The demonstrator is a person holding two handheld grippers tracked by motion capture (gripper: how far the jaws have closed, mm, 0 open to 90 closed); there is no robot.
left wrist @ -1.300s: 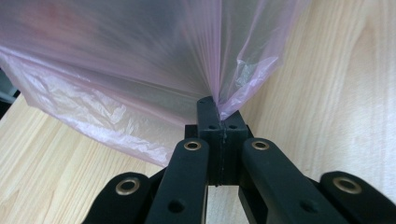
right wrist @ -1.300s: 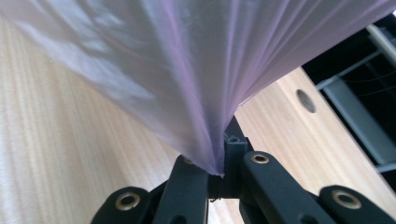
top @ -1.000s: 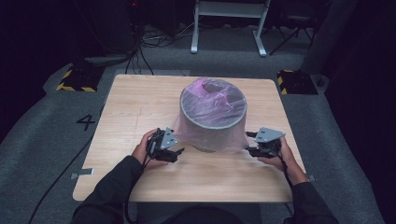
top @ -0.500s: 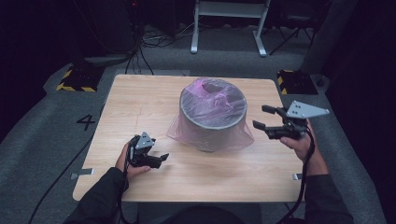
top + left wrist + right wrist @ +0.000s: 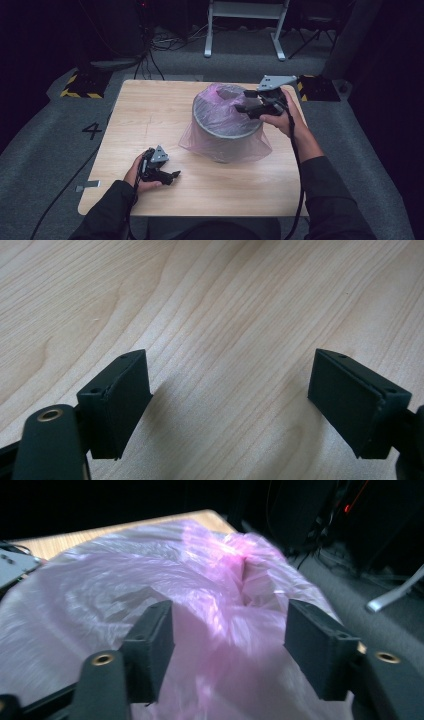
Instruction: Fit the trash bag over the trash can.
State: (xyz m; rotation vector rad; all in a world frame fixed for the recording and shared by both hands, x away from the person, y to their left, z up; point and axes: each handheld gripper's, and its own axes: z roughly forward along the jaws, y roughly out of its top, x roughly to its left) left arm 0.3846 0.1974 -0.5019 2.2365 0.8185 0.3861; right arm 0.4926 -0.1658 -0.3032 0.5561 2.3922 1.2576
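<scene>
Your grey bin (image 5: 225, 127) stands on the counter (image 5: 150, 115), lined with a pink bag (image 5: 220, 107); its contents are hidden. Your right claw (image 5: 242, 107) hovers above, released and just closing; your left claw (image 5: 175, 176) is released.

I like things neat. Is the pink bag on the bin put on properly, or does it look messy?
Messy. The pink bag hangs loose over the outside of the grey bin, puffed out at the bottom and bunched up on top instead of tucked inside. The right gripper is open above the crumpled top.
</scene>
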